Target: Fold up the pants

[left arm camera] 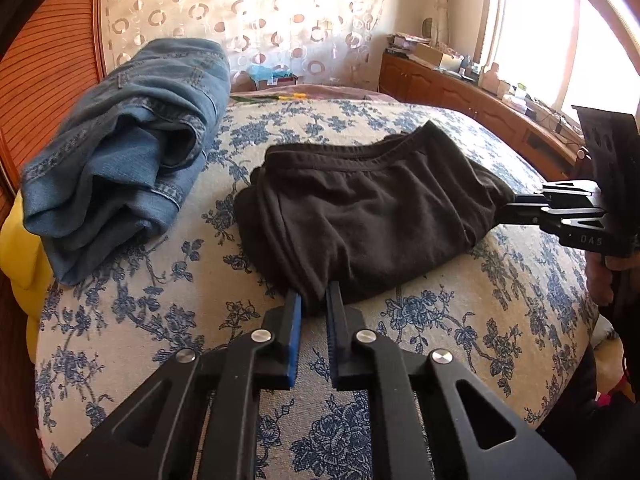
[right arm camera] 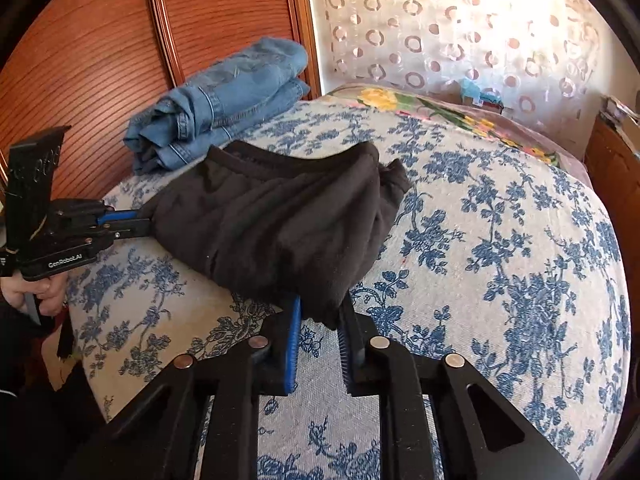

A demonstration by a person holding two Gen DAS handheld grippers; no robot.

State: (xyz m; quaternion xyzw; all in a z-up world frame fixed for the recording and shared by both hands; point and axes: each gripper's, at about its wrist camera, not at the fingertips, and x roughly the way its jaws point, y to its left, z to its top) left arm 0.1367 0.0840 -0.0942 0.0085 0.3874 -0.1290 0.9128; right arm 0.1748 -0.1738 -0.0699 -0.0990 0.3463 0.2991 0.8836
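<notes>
Black pants (left arm camera: 368, 208) lie folded in a bundle on the floral bedspread (left arm camera: 168, 320), waistband at the far side. My left gripper (left arm camera: 314, 300) is shut on the near left corner of the black pants. My right gripper (left arm camera: 506, 210) grips their right end. In the right wrist view the black pants (right arm camera: 272, 224) fill the middle; my right gripper (right arm camera: 322, 312) is shut on their near corner, and my left gripper (right arm camera: 146, 220) holds their left end.
Folded blue jeans (left arm camera: 120, 148) lie at the far left of the bed, also in the right wrist view (right arm camera: 224, 100). A wooden wardrobe (right arm camera: 100, 48) stands behind them. A cluttered wooden sideboard (left arm camera: 480, 88) runs under the window. A yellow cloth (left arm camera: 20, 256) hangs left.
</notes>
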